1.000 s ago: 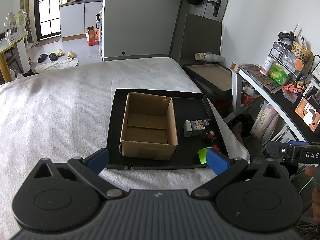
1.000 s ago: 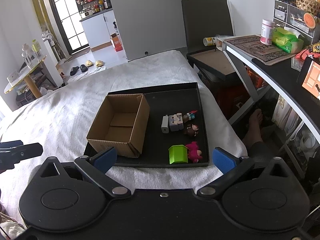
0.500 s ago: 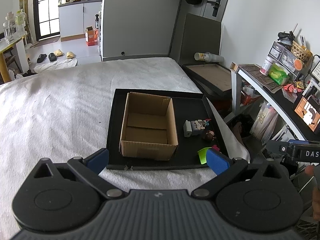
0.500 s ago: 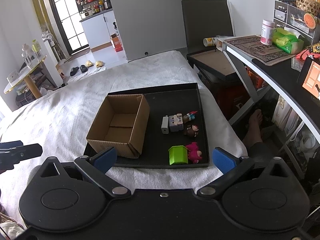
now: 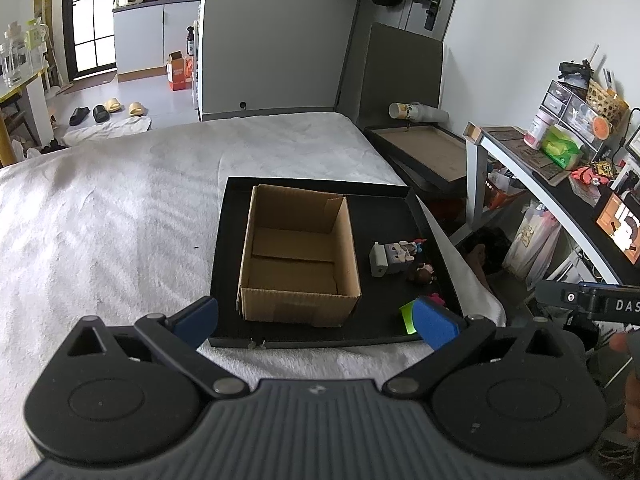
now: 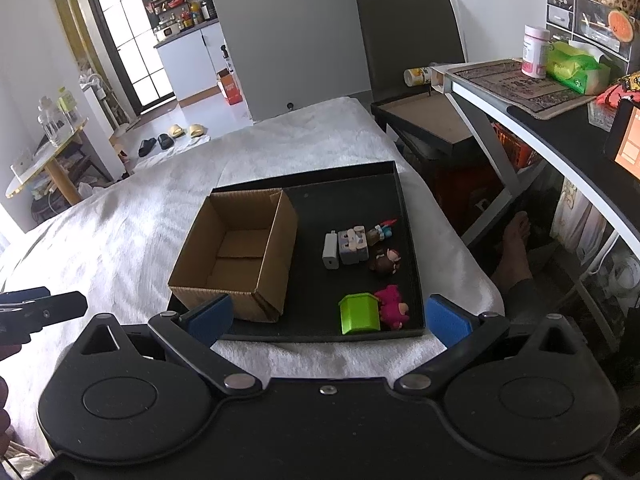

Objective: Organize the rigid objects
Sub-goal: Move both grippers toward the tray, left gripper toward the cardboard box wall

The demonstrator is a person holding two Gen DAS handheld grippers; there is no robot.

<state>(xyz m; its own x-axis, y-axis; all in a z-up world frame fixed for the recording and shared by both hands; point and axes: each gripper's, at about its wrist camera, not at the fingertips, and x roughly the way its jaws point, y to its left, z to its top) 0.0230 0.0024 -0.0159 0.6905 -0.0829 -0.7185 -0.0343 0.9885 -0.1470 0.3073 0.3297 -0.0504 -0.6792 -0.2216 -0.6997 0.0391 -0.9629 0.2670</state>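
An open, empty cardboard box (image 6: pixel 240 252) stands in the left half of a black tray (image 6: pixel 360 192) on the white bed. To its right lie a white charger (image 6: pixel 330 251), a grey block toy (image 6: pixel 353 246), a small figure (image 6: pixel 382 231), a brown toy (image 6: pixel 386 261), a green block (image 6: pixel 359 313) and a pink toy (image 6: pixel 393 306). The box (image 5: pixel 298 256) and tray (image 5: pixel 224 248) also show in the left wrist view. My left gripper (image 5: pixel 316 318) and my right gripper (image 6: pixel 326 316) are open and empty, held just short of the tray's near edge.
The white blanket (image 5: pixel 112 220) covers the bed to the left. A second framed tray (image 5: pixel 424 148) and a chair stand beyond the bed's right side. A cluttered desk (image 6: pixel 560 120) runs along the right. A person's foot (image 6: pixel 516 248) rests under it.
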